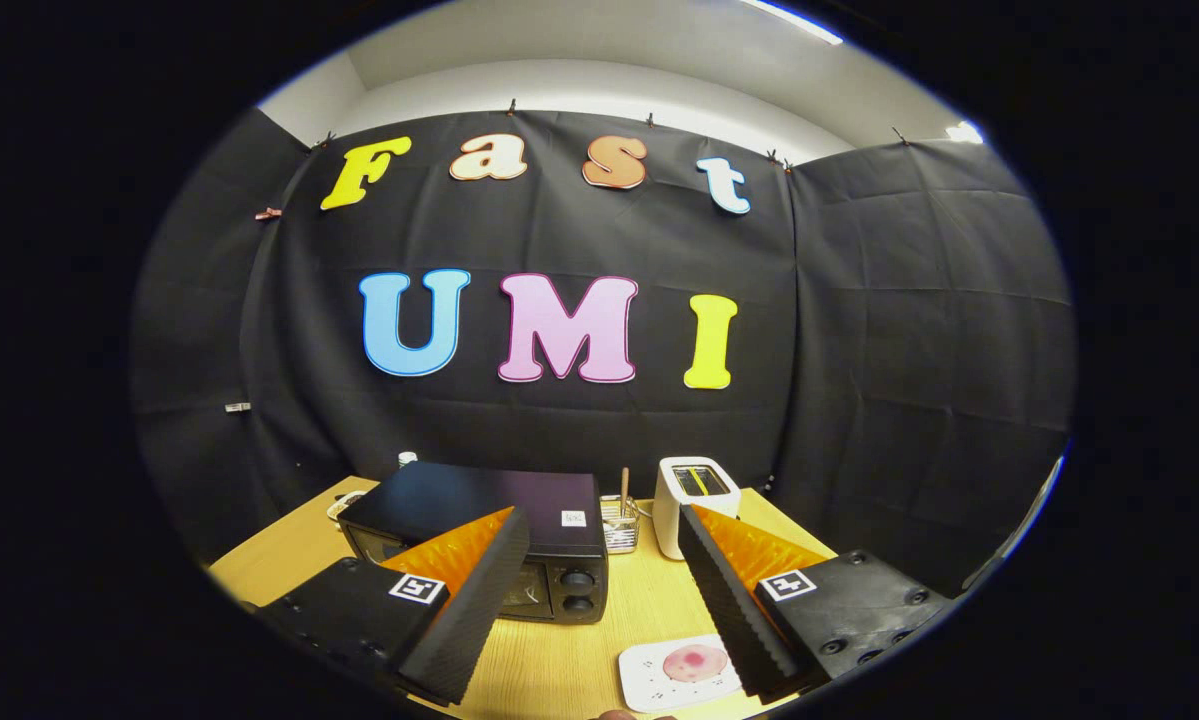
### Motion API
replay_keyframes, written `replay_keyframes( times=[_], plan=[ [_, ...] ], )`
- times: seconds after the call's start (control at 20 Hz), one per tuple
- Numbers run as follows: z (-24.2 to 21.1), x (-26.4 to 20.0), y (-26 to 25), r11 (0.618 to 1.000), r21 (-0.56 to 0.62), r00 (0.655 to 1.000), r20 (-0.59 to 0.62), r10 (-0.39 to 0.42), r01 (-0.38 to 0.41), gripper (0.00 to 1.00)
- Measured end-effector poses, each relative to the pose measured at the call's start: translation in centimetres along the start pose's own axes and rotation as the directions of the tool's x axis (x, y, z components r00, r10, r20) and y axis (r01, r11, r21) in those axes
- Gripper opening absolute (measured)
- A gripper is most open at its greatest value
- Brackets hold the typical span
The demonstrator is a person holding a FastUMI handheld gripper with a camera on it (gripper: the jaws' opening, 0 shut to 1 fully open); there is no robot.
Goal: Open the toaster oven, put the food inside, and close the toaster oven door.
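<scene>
Black toaster oven shut on the wooden table just beyond the fingers, pink food waiting on its white plate nearer in, gripper spread wide and empty — opening step likely ahead, needing a reach for the door.

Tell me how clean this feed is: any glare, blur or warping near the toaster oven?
Gripper view: strong fisheye bending at the edges; toaster oven sharp, faint sheen on top; plate with food evenly lit; open gripper crisp; ceiling light blown out.
</scene>
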State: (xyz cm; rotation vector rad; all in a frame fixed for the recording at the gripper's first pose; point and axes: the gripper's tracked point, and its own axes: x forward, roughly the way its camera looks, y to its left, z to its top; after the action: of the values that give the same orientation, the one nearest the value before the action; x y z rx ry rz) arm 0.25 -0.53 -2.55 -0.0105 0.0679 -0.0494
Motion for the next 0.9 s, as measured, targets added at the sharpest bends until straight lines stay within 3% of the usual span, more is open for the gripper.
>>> replay_keyframes(
  times=[0.35,0.9],
  plan=[
    [-1.1,2.8,2.6,0.999,0.041,0.998,-0.064,0.012,-0.01,0.98],
    [-6.8,7.5,14.6,0.991,0.061,0.97,-0.202,0.133,-0.123,0.98]
  ],
)
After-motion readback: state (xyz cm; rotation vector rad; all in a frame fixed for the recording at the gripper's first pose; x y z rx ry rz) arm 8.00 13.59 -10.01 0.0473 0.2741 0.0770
